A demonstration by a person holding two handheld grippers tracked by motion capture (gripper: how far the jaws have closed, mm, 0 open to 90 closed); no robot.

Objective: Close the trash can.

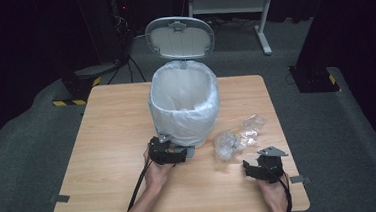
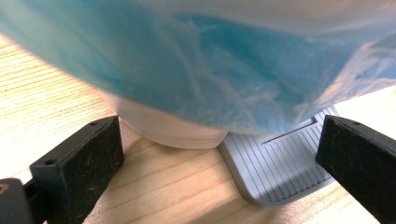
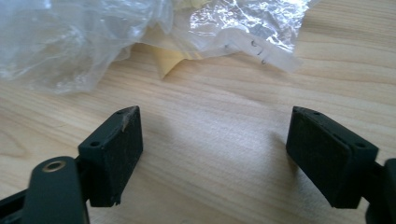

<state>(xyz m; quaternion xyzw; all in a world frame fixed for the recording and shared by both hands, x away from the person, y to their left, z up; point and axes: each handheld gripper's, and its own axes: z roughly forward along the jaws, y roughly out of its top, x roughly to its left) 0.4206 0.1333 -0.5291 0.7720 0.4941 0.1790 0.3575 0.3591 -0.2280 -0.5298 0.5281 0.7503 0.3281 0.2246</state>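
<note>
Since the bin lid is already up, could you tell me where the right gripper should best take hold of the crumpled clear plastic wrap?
Probably the nearest bunched lobe of the crumpled plastic wrap, approached from the person's side, low along the table. The right gripper already faces it with jaws open, and that lobe stands up in folds, giving the pads something to pinch; the flatter sheet farther back would likely slip.

Left claw held low with jaws spread wide; right claw likewise opened, forearms extended forward.
</note>
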